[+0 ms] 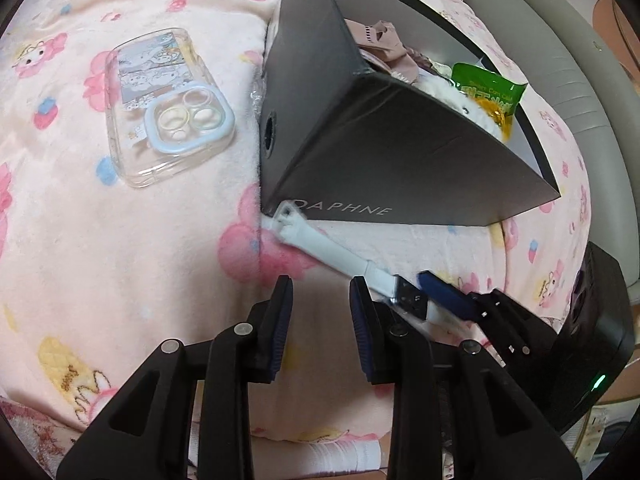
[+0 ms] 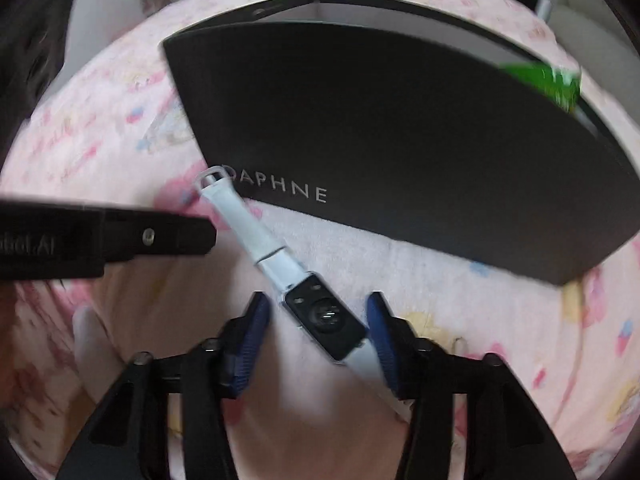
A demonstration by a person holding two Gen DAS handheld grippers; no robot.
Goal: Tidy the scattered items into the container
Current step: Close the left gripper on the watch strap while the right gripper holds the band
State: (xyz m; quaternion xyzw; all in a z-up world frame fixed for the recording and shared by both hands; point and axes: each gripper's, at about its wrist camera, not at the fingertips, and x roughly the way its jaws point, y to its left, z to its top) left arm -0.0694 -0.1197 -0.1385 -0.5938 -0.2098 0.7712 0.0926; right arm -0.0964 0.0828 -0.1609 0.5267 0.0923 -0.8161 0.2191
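My right tongs (image 2: 316, 344) stand parted astride the smartwatch (image 2: 326, 318), whose white strap lies slantwise on the pink blanket (image 2: 460, 296); the pads are not seen pressing it (one may brush the strap), so I judge a grasp is being set up. My left tongs (image 1: 322, 322) hang partly open and empty. The clear phone case (image 1: 160, 108) waits beside the black shoebox (image 1: 360, 152), already holding a green snack packet (image 1: 486, 94).
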